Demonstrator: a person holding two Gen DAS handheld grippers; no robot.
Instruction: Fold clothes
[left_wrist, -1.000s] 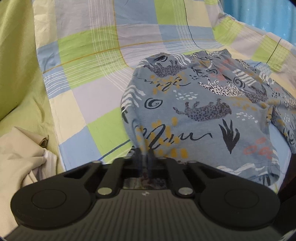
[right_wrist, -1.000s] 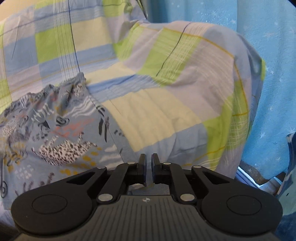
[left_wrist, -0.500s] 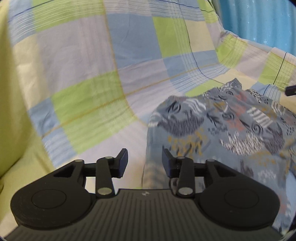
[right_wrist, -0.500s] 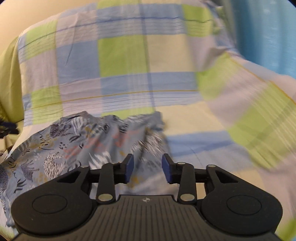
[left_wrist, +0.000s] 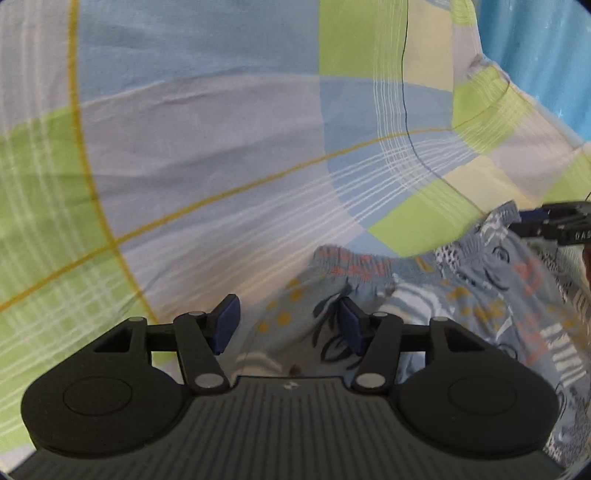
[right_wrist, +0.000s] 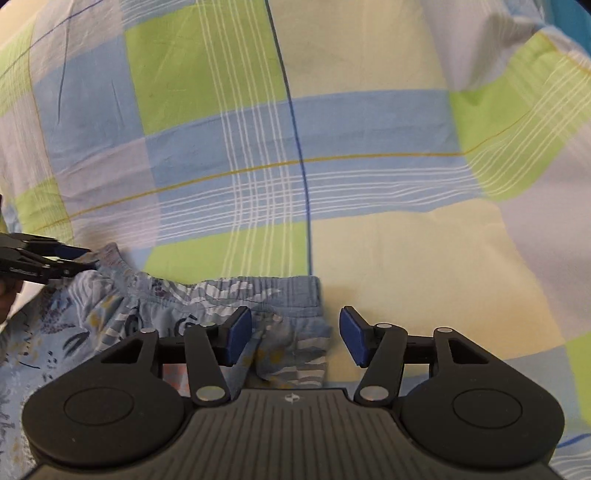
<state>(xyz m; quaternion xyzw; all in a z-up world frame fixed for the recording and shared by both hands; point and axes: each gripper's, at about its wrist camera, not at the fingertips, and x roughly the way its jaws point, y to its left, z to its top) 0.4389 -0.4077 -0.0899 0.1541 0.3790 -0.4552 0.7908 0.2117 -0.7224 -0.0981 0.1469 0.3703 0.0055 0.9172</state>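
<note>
Both claws gape wide, left claw (left_wrist: 288, 325) and right claw (right_wrist: 295, 338), gripping nothing, each at a waistband corner of the patterned shorts (right_wrist: 221, 295); checked sheet (right_wrist: 332, 147) lies bare beyond.

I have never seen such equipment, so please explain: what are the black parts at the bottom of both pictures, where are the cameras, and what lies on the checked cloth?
A person holds one tool in each hand; no robot arm is present. Each camera sits on its tool and looks forward along two fingers. The left view shows the left hand-held gripper; the right view shows the right hand-held gripper. Both are open and hold nothing. On the checked sheet lie printed blue shorts, with each gripper at one end of the waistband.
</note>
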